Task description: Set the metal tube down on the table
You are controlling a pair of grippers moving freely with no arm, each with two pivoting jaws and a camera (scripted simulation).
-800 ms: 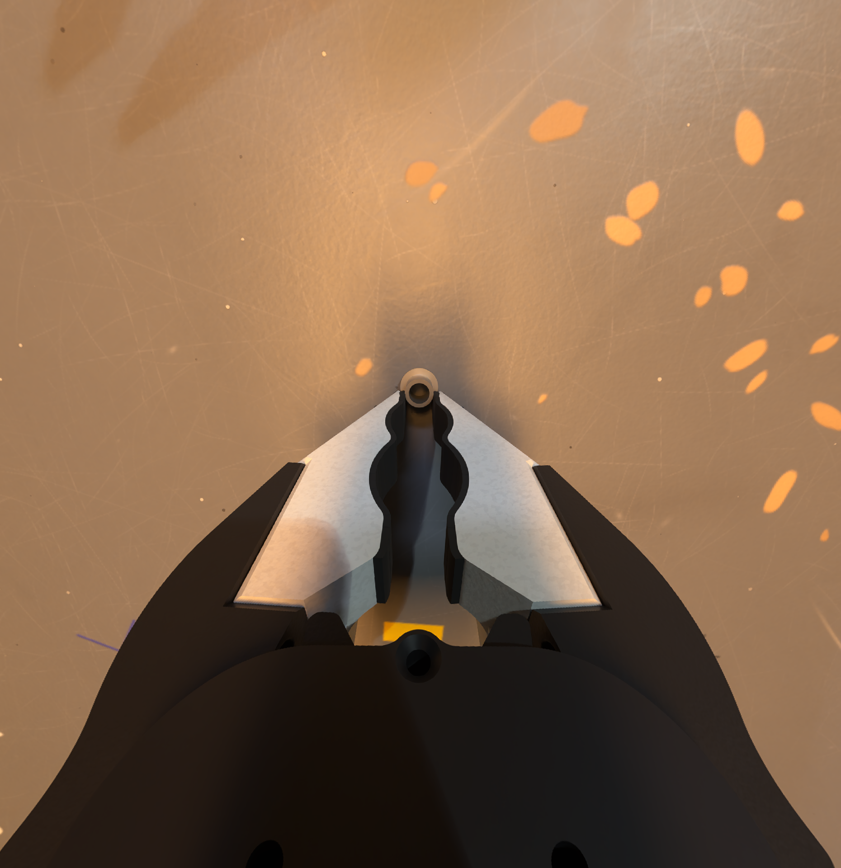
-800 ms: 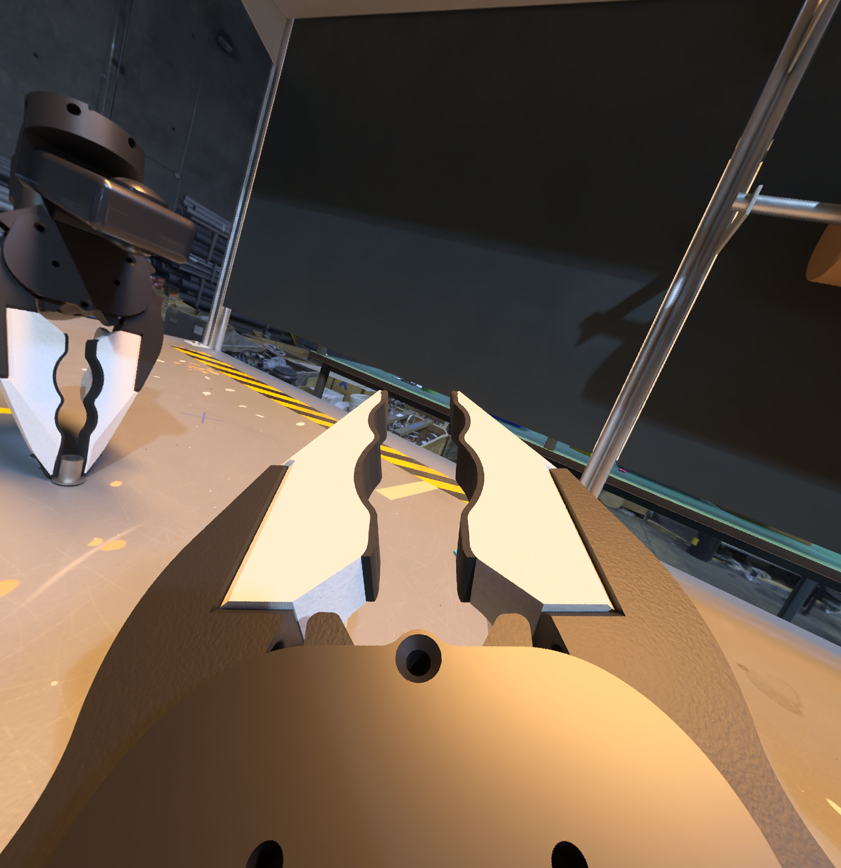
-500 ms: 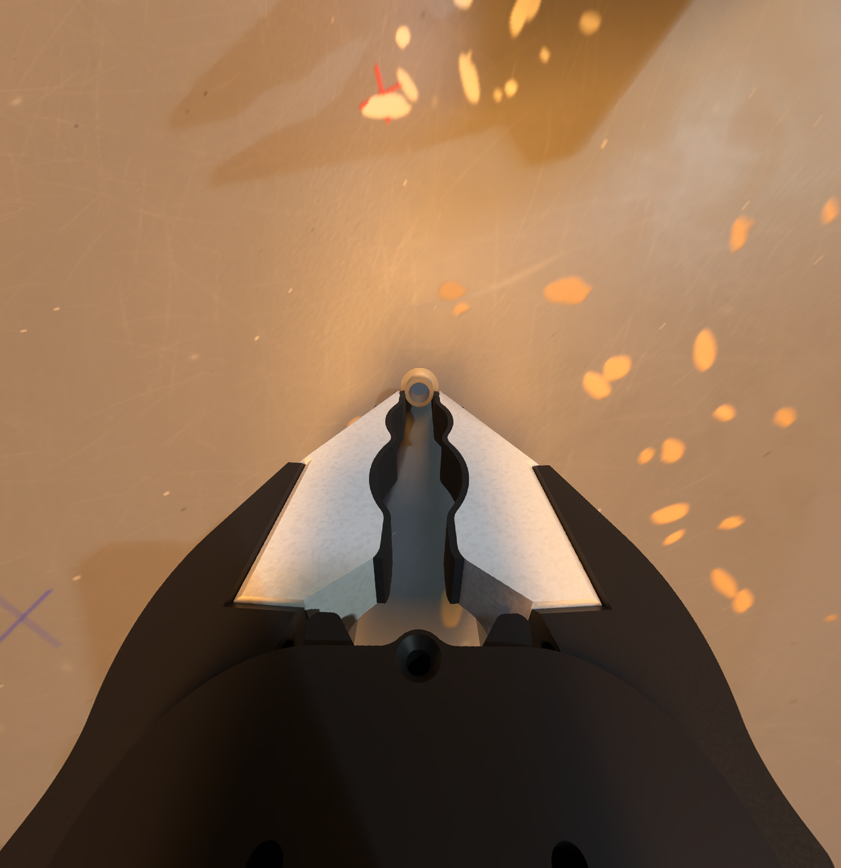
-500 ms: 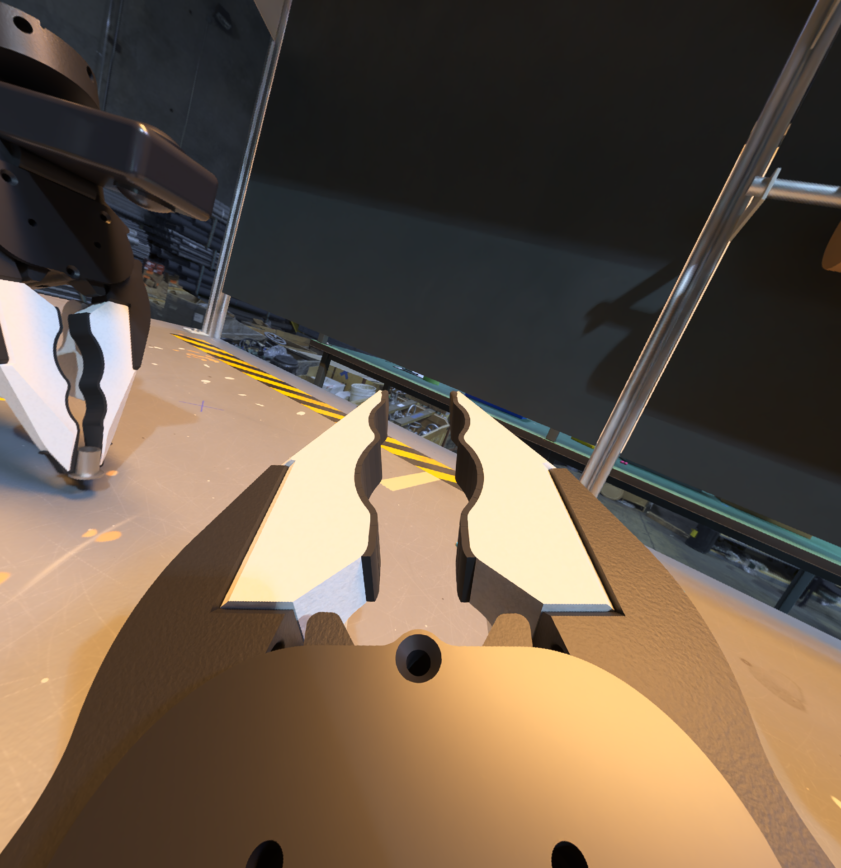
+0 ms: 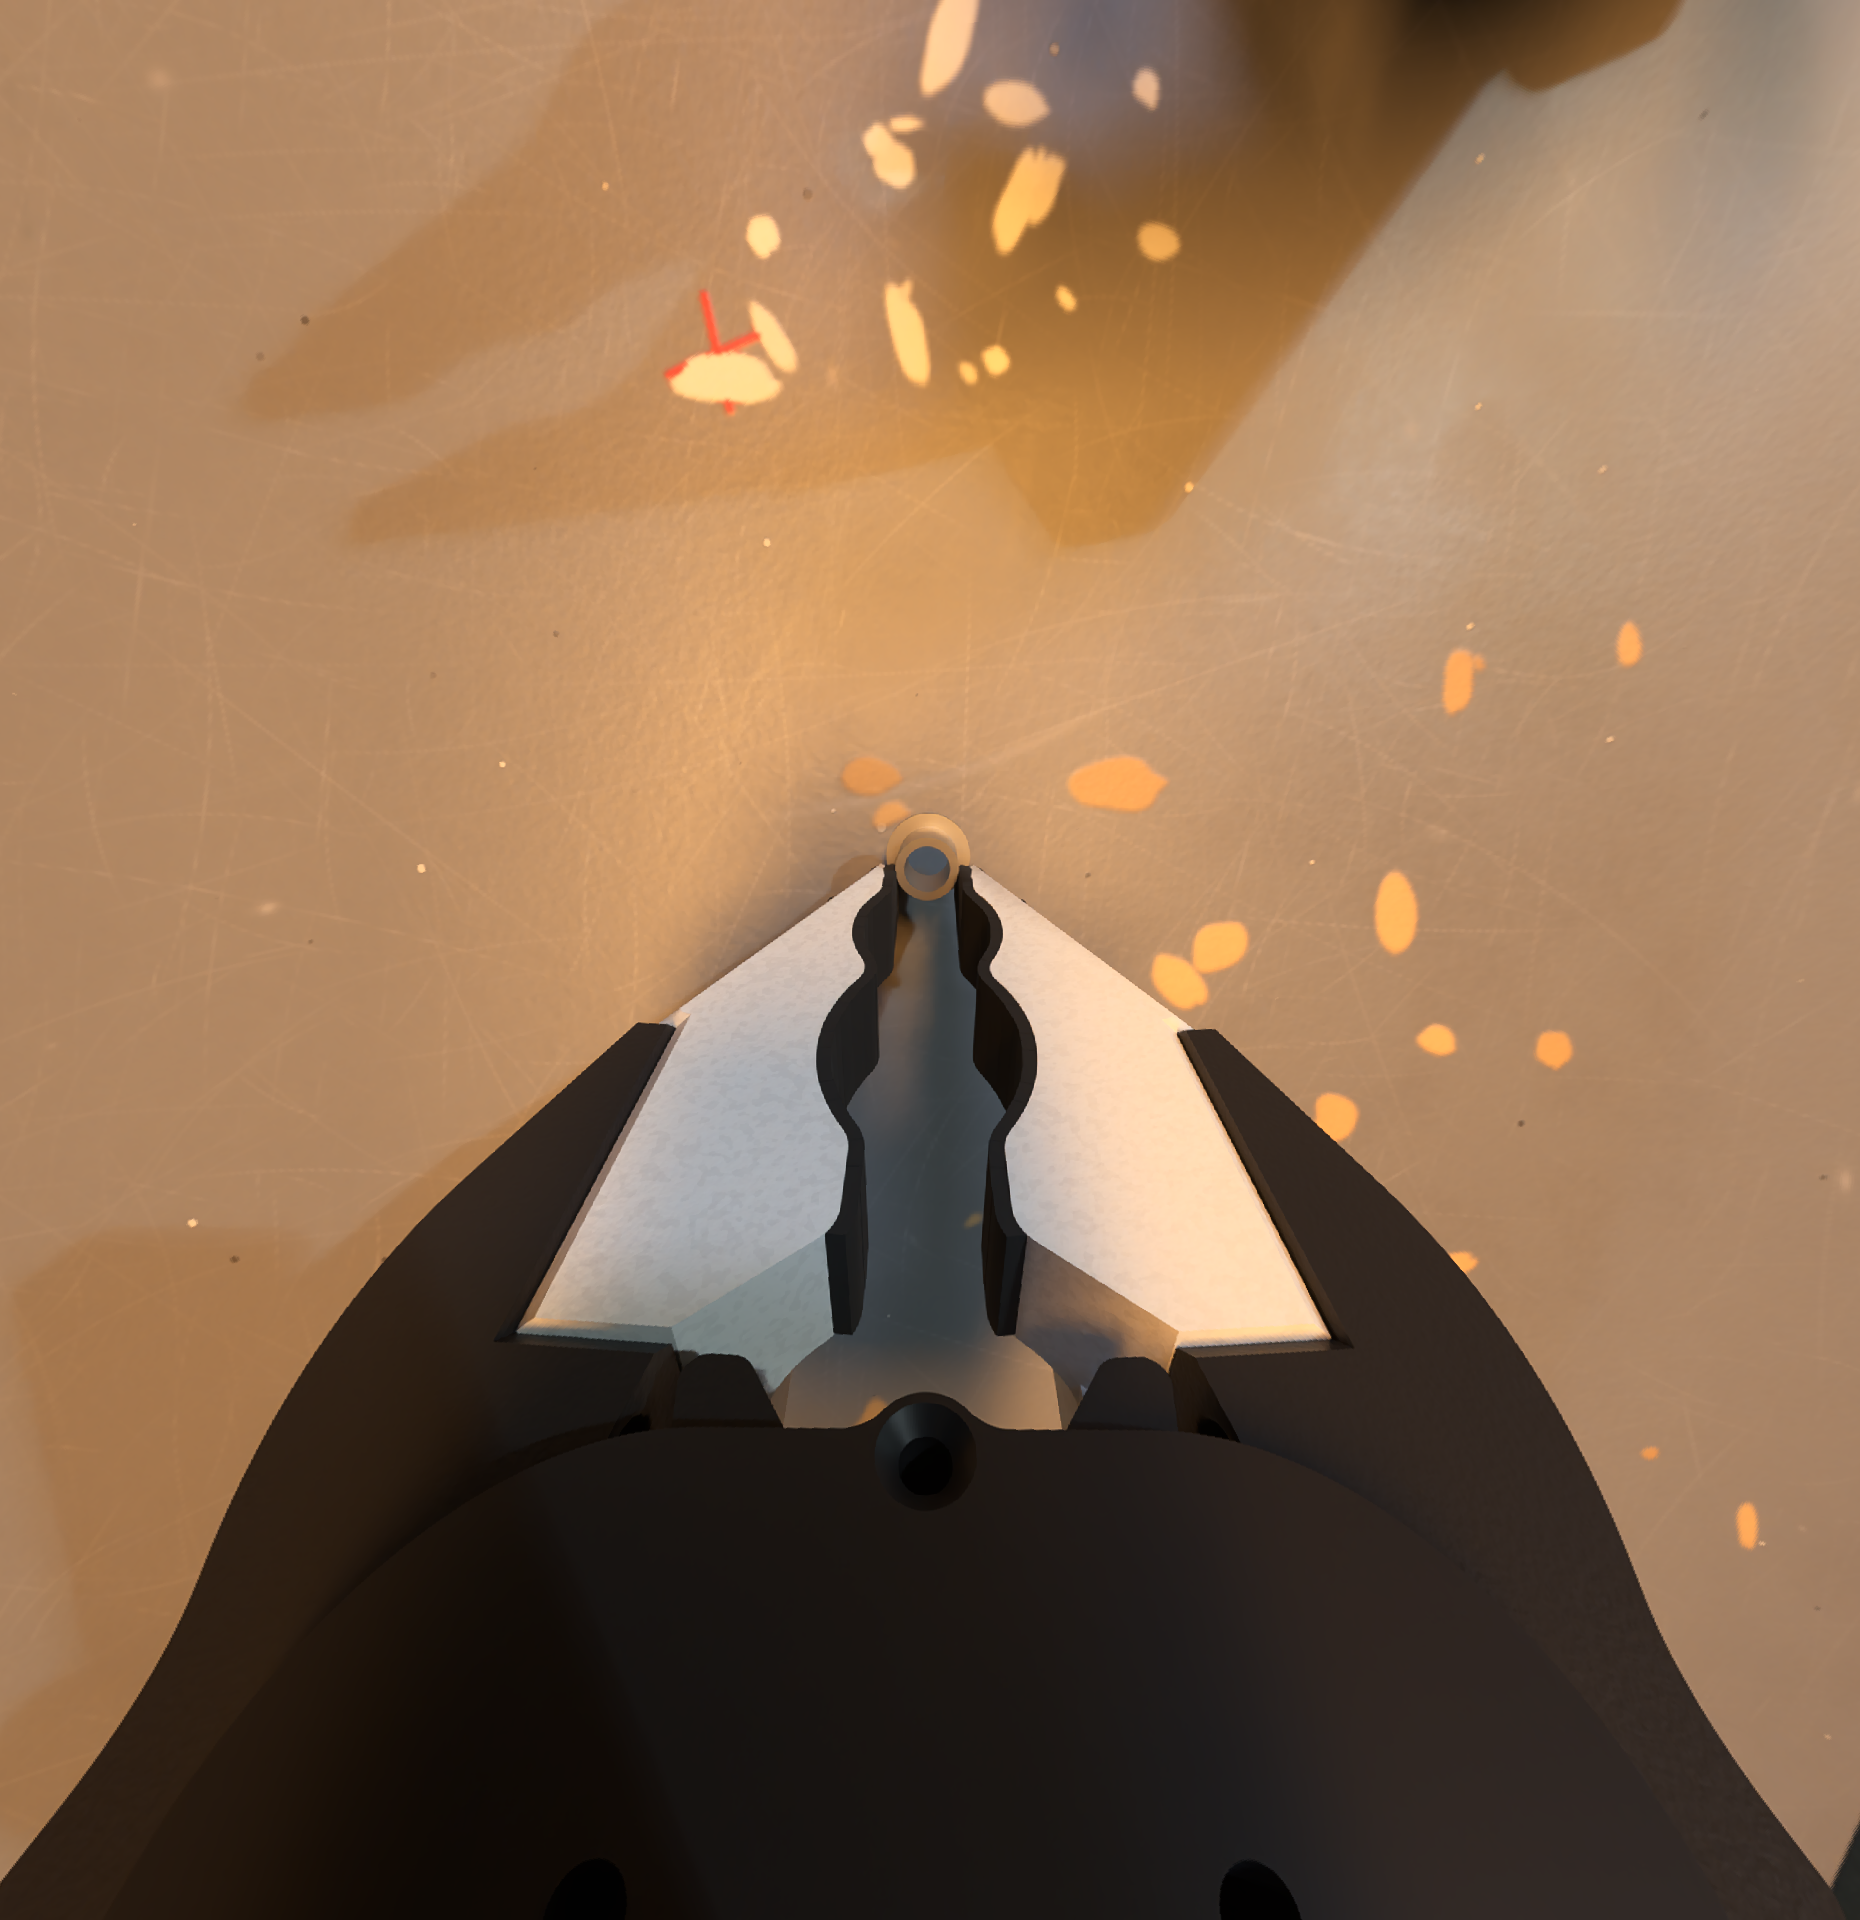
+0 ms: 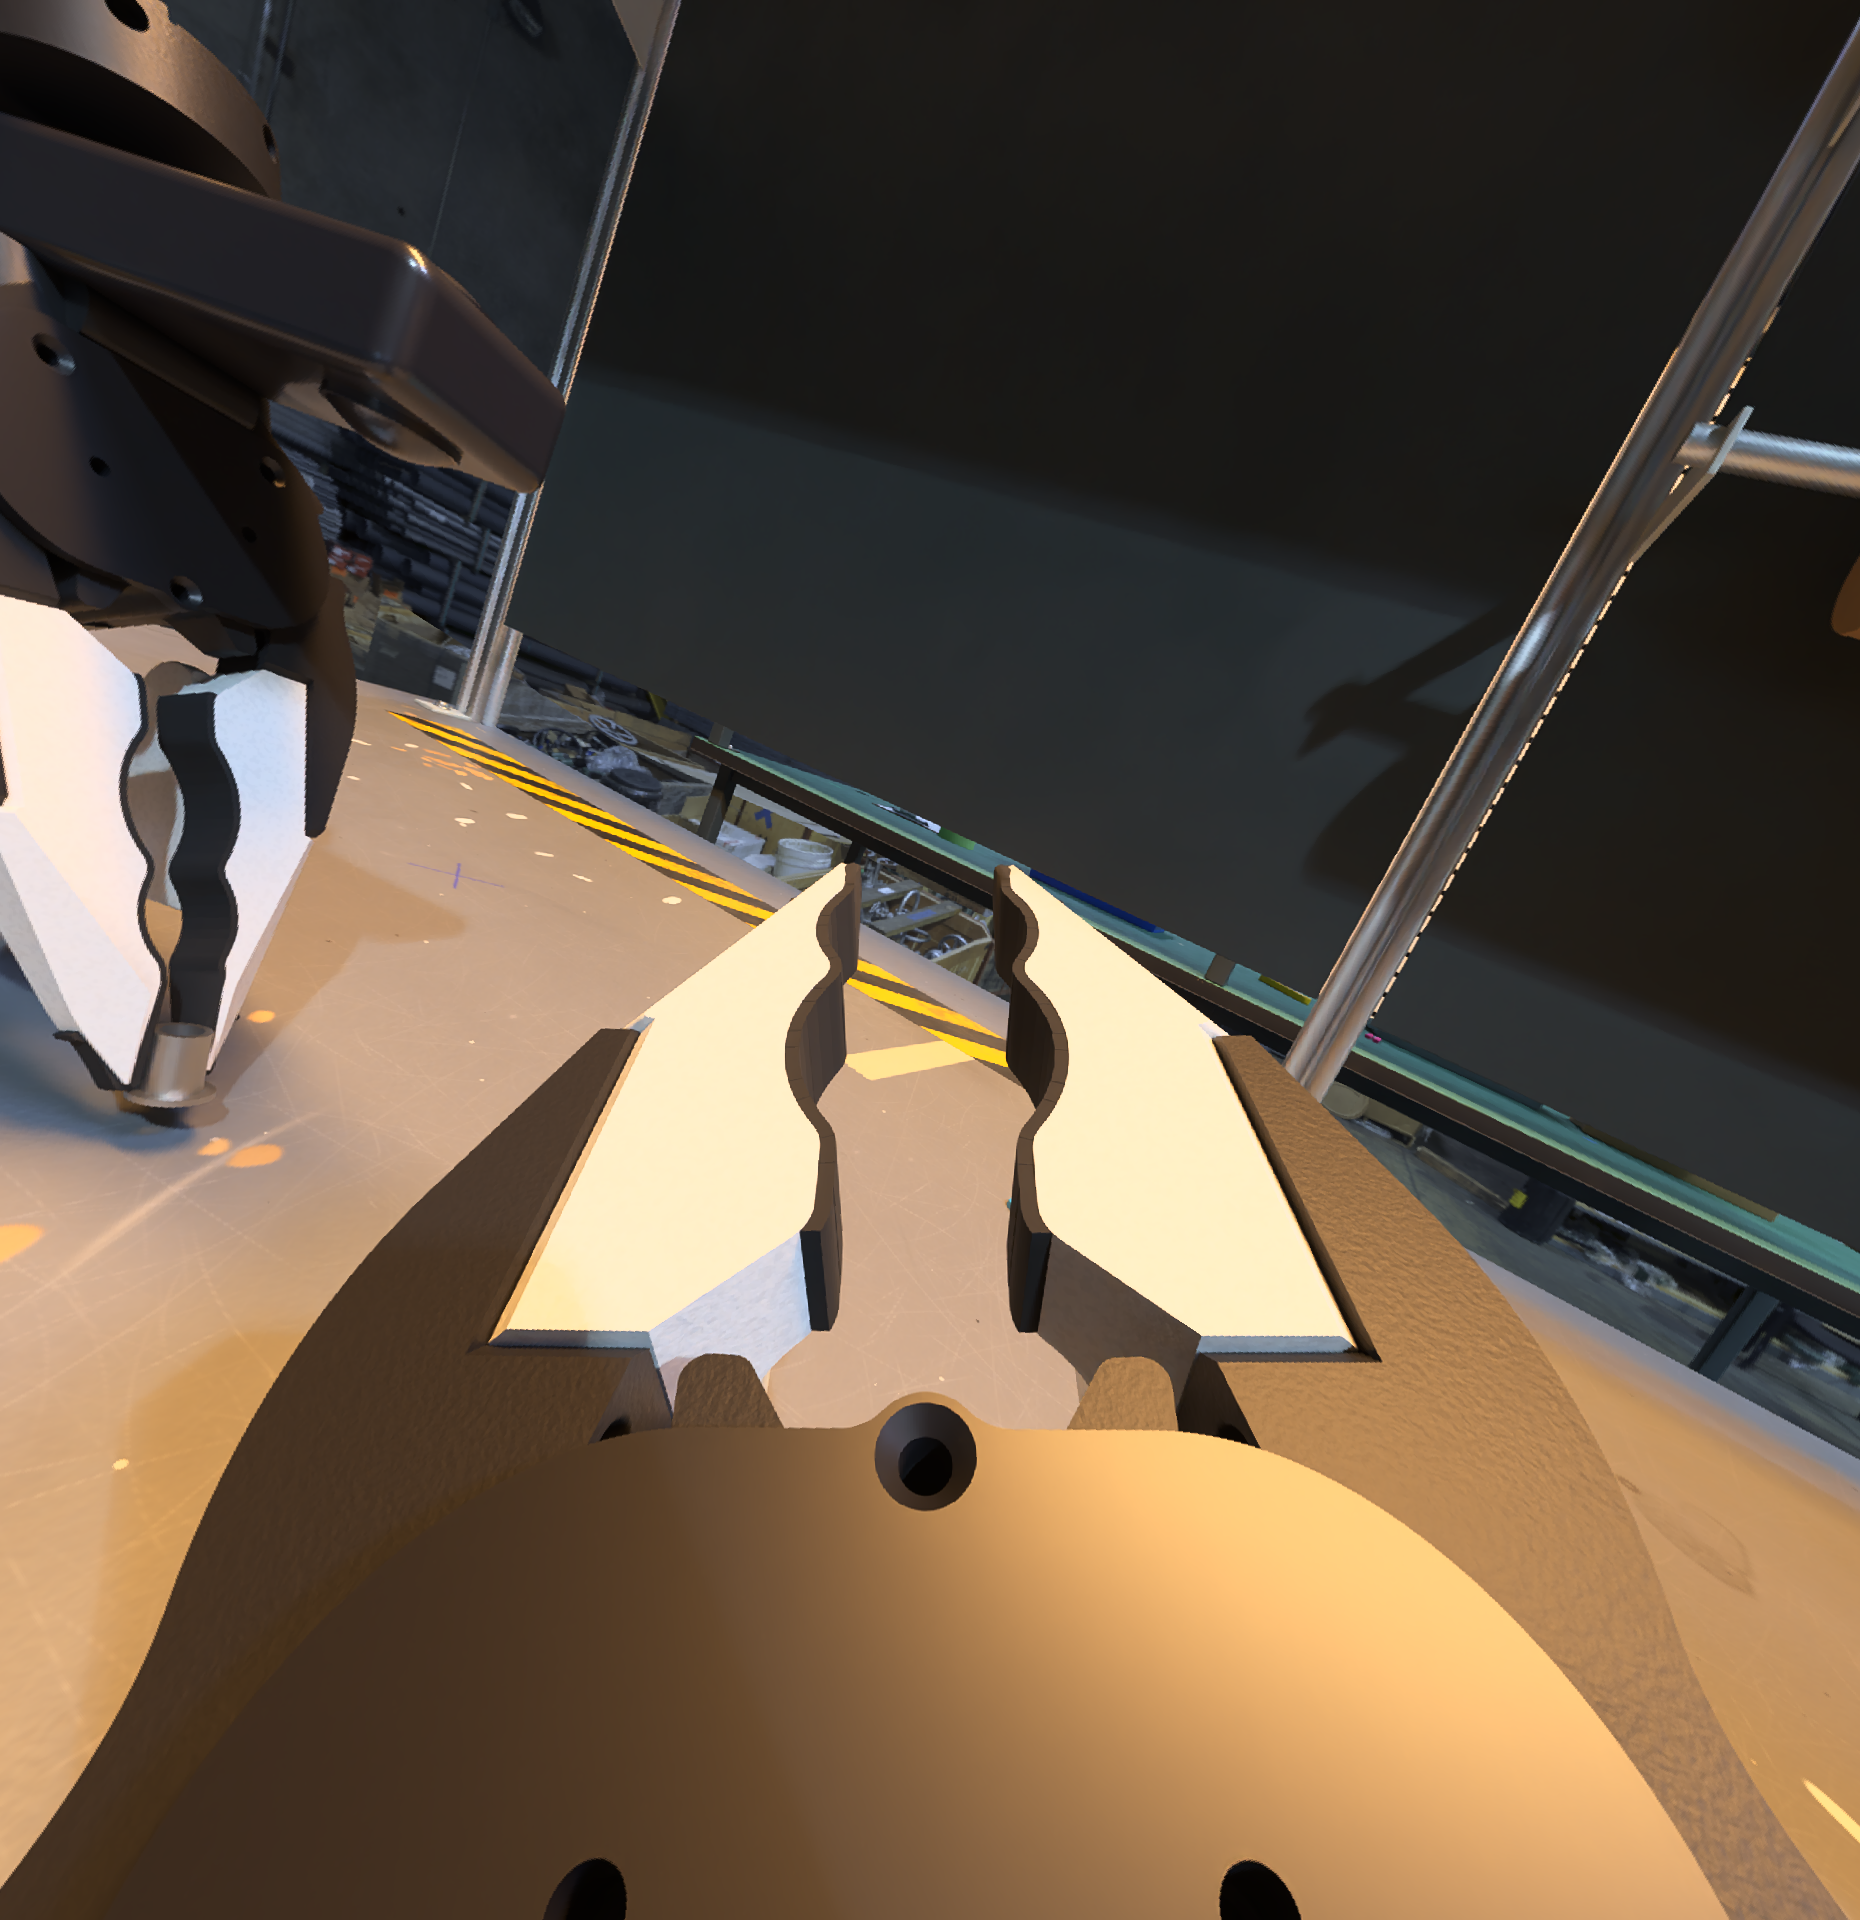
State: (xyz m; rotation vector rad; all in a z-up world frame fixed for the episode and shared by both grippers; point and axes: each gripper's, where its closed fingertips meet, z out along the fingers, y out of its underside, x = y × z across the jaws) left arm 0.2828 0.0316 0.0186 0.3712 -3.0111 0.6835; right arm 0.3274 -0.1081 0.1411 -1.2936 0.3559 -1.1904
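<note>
A short metal tube (image 5: 928, 864) with a flanged lower end is pinched upright between the tips of my left gripper (image 5: 928, 883), which points straight down at the tan table (image 5: 386, 727). In the right wrist view the tube (image 6: 181, 1062) stands with its flange on or just above the table, under the left gripper (image 6: 173, 1023); contact is hard to tell. My right gripper (image 6: 924, 883) is open and empty, low over the table to the right of the left one.
Slanted metal poles (image 6: 1591, 540) (image 6: 583, 353) rise at the table's far edge, in front of a dark panel (image 6: 1113, 416). A yellow-black striped line (image 6: 635, 842) runs along that edge. A red mark (image 5: 713, 343) and the other gripper's shadow lie ahead of the tube.
My left gripper has carried the tube across the table toward the right gripper and lower; it looms larger in the right wrist view. The right gripper stays open and has hardly moved.
</note>
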